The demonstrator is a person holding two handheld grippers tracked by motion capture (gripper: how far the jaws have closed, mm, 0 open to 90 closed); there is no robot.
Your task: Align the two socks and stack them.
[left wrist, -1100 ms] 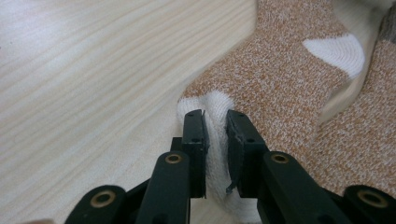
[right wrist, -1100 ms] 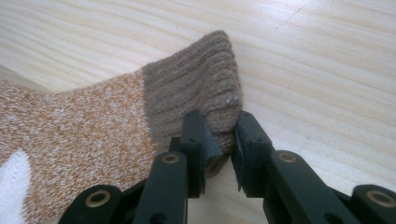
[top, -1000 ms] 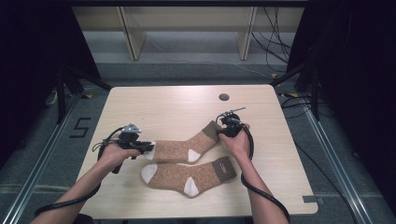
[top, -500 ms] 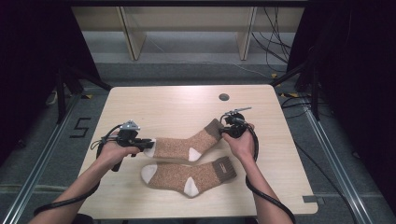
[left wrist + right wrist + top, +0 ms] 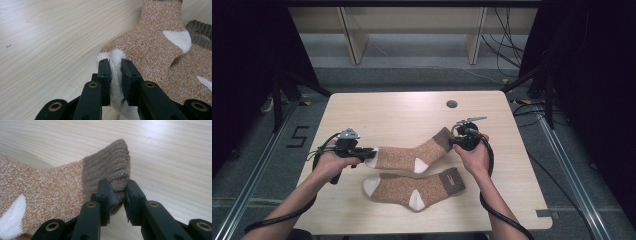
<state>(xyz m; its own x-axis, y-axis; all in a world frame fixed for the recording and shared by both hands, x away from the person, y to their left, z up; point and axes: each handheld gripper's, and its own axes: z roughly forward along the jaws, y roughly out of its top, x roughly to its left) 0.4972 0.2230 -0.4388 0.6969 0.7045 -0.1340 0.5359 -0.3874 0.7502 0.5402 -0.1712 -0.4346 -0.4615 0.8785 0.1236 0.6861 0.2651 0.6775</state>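
Brown upper sock (image 5: pixel 412 156) stretches from nine to three o'clock between both claws. The left claw (image 5: pixel 115 67) is clamped on its white toe, the right claw (image 5: pixel 117 192) on its ribbed cuff; the other sock (image 5: pixel 414 186) lies just beside it at six o'clock on the worktop (image 5: pixel 402 112).

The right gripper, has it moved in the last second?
Yes. The right gripper, shut on the sock's cuff, has shifted slightly toward the table's round hole.

Cuff end rises

The right gripper (image 5: pixel 456 141), clamped on the brown cuff (image 5: pixel 443 137) of the far sock (image 5: pixel 409 155), is now a little higher and farther up the table than a second ago, so the sock stretches longer toward the near sock's (image 5: pixel 414 184) far side.
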